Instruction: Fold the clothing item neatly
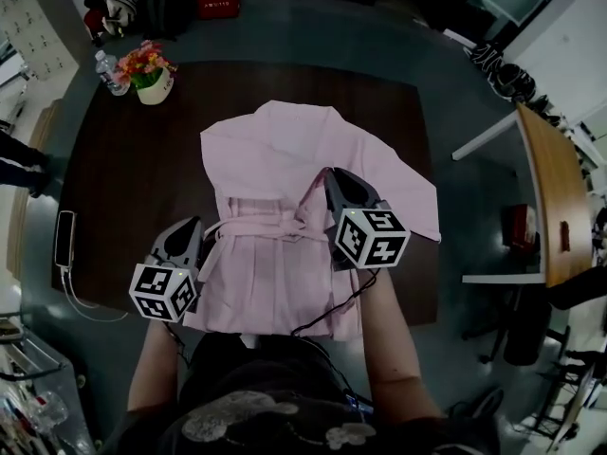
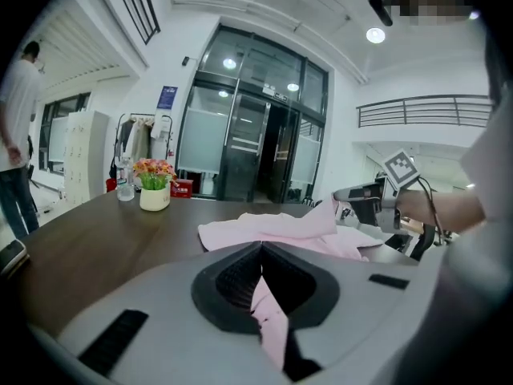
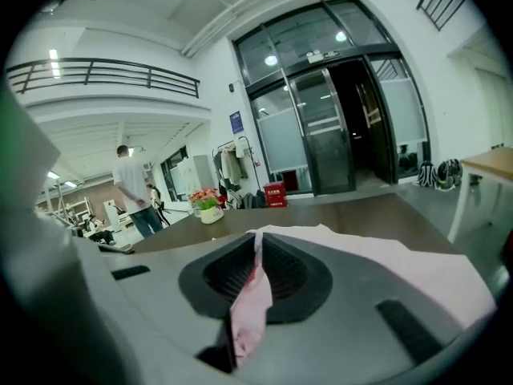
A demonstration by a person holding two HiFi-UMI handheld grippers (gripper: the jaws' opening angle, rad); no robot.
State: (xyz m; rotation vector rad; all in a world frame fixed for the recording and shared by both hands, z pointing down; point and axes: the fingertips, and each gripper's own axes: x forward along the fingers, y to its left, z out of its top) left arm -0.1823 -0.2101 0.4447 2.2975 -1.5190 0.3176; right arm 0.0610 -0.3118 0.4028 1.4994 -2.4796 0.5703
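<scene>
A pale pink garment [image 1: 285, 150] lies spread on the dark brown table [image 1: 133, 188], its near part gathered in folds by the front edge. My left gripper [image 1: 199, 226] is at the garment's near left side, shut on a pinch of pink cloth [image 2: 268, 311]. My right gripper [image 1: 332, 176] is over the middle right and holds a lifted fold, so the cloth rises to a peak there. A strip of pink cloth [image 3: 252, 295] sits clamped between its shut jaws. From the left gripper view, the right gripper [image 2: 361, 203] shows beyond the heap of fabric [image 2: 264, 229].
A flower pot [image 1: 150, 76] and a water bottle [image 1: 109, 72] stand at the table's far left corner. A phone [image 1: 64, 237] with a cable lies at the left edge. A wooden desk [image 1: 555, 197] stands to the right. A person [image 2: 16, 135] stands beyond the table.
</scene>
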